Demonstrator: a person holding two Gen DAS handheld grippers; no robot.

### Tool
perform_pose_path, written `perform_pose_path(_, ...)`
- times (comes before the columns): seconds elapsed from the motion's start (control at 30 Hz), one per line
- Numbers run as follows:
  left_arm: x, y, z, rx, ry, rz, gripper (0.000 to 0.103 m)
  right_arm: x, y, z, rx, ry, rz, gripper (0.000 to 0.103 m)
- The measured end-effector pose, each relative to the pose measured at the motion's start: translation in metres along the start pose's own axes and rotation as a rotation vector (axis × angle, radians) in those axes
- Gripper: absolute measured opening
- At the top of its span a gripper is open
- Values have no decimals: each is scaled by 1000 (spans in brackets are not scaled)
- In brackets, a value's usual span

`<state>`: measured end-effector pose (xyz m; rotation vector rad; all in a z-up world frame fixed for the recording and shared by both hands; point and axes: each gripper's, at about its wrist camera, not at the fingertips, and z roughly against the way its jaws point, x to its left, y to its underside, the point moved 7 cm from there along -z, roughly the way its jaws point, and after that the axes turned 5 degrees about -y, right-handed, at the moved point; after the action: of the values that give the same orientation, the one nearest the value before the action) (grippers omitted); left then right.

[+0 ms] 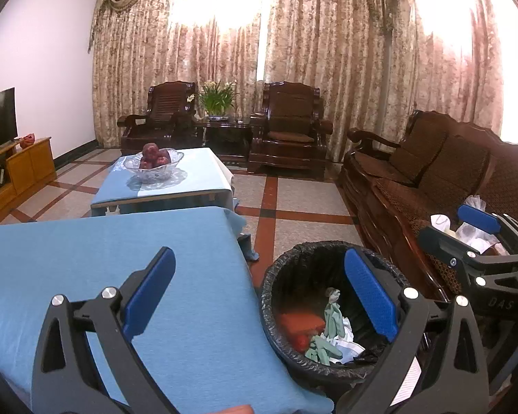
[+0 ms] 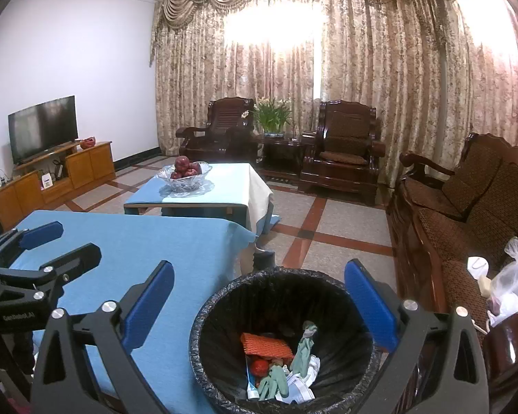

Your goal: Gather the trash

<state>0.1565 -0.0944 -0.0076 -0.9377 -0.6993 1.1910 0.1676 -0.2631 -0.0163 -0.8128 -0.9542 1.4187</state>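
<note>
A round bin (image 1: 304,276) lined with a black bag stands on the floor between the blue-clothed table (image 1: 86,258) and the sofa. Inside lie an orange foam net (image 2: 266,345), green gloves (image 2: 302,348) and crumpled white paper (image 2: 298,388). My left gripper (image 1: 259,276) is open over the table edge and the bin's rim, holding nothing. Directly above the bin (image 2: 276,296), my right gripper (image 2: 259,272) also stands open and empty. Clear plastic bags and white scraps (image 2: 507,283) lie on the sofa seat at the right; in the left wrist view they (image 1: 473,231) show behind the right gripper (image 1: 462,231).
A second low table (image 2: 224,186) carries a glass bowl of red apples (image 2: 184,172). A dark wooden sofa (image 2: 466,207) runs along the right, with two armchairs and a plant at the back. A TV on a wooden cabinet (image 2: 51,179) stands left. Tiled floor (image 2: 328,227) lies between.
</note>
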Motion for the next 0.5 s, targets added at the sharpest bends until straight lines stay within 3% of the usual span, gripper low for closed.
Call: perform_pose_path(0.5,1,1,0,-1,0,-1,96,0,1,0,0,0,0,97)
